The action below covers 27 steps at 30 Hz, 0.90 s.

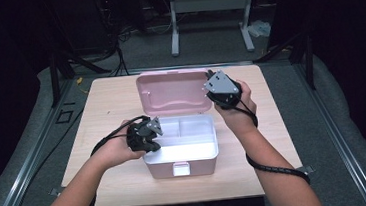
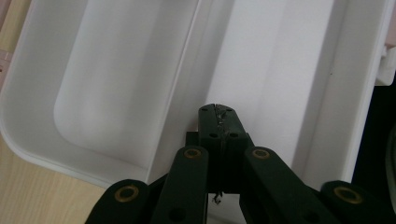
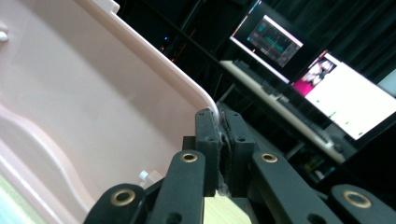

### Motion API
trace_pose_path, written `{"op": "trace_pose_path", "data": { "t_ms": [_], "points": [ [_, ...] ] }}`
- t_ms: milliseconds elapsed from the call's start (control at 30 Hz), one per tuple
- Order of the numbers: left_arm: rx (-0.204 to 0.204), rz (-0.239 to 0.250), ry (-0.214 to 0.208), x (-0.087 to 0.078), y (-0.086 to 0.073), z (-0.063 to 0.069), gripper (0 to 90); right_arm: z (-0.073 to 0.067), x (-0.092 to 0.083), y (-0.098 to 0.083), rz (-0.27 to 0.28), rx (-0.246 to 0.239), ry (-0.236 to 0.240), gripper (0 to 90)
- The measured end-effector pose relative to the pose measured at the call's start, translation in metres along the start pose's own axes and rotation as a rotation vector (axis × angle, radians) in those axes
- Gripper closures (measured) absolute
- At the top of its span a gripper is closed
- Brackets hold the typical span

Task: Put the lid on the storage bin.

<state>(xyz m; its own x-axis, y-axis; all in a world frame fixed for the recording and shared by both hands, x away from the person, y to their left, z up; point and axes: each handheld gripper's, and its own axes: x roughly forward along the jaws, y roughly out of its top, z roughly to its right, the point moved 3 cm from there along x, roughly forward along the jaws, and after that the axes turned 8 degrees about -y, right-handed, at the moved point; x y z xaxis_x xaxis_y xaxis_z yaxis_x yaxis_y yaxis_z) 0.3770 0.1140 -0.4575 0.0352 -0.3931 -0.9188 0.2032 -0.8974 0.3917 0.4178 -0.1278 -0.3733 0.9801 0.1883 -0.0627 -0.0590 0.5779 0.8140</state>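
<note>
- Two grippers work at one pink plastic storage box with a white inner tray, sitting open at the middle of the pale wooden desk, toward its near edge. In the high view the box's long axis runs along that edge, and its raised pink lid stands at the far side.
- Still in the high view, the left gripper rests at the tray's left end; the right gripper is up at the lid's right corner, so the right hand is the nearer one for swinging the lid.
- Left gripper view: the fingers are pressed together with nothing between them, pointing down into the white tray, beside its divider.
- Right gripper view: the fingers are together, just beside the lid's rounded corner; whether they touch it I cannot tell.
- No brand, label or readable writing shows on the box; the lit monitors behind are too blurred to read.
</note>
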Motion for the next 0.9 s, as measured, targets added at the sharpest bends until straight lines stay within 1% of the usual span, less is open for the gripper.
{"op": "trace_pose_path", "data": {
  "t_ms": [100, 167, 267, 300, 367, 433, 500, 567, 600, 667, 700, 733, 767, 800, 833, 867, 900],
  "points": [
    [-0.002, 0.018, 0.004, 0.000, -0.002, 0.001, 90.0, -0.004, -0.013, -0.001, 0.034, -0.015, -0.021, 86.8],
    [-0.016, 0.039, 0.009, 0.000, -0.004, 0.001, 90.0, -0.007, -0.022, -0.002, 0.048, -0.020, -0.028, 86.8],
    [-0.051, 0.073, -0.005, -0.001, -0.007, -0.001, 90.0, -0.009, -0.032, -0.003, 0.060, -0.035, -0.034, 86.7],
    [-0.060, 0.080, -0.011, -0.001, -0.008, -0.001, 90.0, -0.010, -0.034, -0.003, 0.061, -0.040, -0.034, 86.7],
    [-0.068, 0.070, 0.001, -0.002, -0.008, -0.002, 90.0, -0.010, -0.036, -0.003, 0.065, -0.046, -0.034, 86.6],
    [-0.066, 0.057, 0.020, -0.004, -0.007, -0.001, 90.0, -0.010, -0.038, -0.003, 0.064, -0.050, -0.030, 86.6],
    [-0.073, 0.066, 0.023, -0.008, -0.008, -0.001, 90.0, -0.011, -0.039, -0.003, 0.065, -0.052, -0.028, 86.6],
    [-0.092, 0.095, 0.029, -0.014, -0.011, -0.001, 89.7, -0.010, -0.039, -0.004, 0.064, -0.049, -0.028, 86.6],
    [-0.108, 0.119, 0.024, -0.019, -0.013, -0.001, 89.5, -0.010, -0.039, -0.004, 0.064, -0.048, -0.028, 86.6],
    [-0.147, 0.170, 0.036, -0.027, -0.020, -0.002, 89.3, -0.010, -0.039, -0.004, 0.064, -0.045, -0.027, 86.6],
    [-0.166, 0.197, 0.033, -0.032, -0.024, -0.004, 89.2, -0.010, -0.039, -0.004, 0.065, -0.045, -0.027, 86.6],
    [-0.190, 0.222, 0.040, -0.037, -0.029, -0.006, 89.2, -0.010, -0.039, -0.004, 0.066, -0.046, -0.027, 86.6],
    [-0.225, 0.251, 0.051, -0.041, -0.035, -0.010, 89.3, -0.010, -0.039, -0.004, 0.068, -0.045, -0.026, 86.5],
    [-0.262, 0.292, 0.056, -0.045, -0.040, -0.015, 89.4, -0.010, -0.040, -0.005, 0.068, -0.045, -0.026, 86.6],
    [-0.306, 0.326, 0.063, -0.050, -0.045, -0.021, 89.8, -0.010, -0.040, -0.005, 0.070, -0.045, -0.026, 86.5],
    [-0.347, 0.364, 0.081, -0.054, -0.048, -0.027, 89.9, -0.011, -0.041, -0.005, 0.071, -0.044, -0.026, 86.5],
    [-0.370, 0.389, 0.091, -0.058, -0.050, -0.031, 90.0, -0.011, -0.041, -0.005, 0.072, -0.047, -0.026, 86.5]
  ]
}}
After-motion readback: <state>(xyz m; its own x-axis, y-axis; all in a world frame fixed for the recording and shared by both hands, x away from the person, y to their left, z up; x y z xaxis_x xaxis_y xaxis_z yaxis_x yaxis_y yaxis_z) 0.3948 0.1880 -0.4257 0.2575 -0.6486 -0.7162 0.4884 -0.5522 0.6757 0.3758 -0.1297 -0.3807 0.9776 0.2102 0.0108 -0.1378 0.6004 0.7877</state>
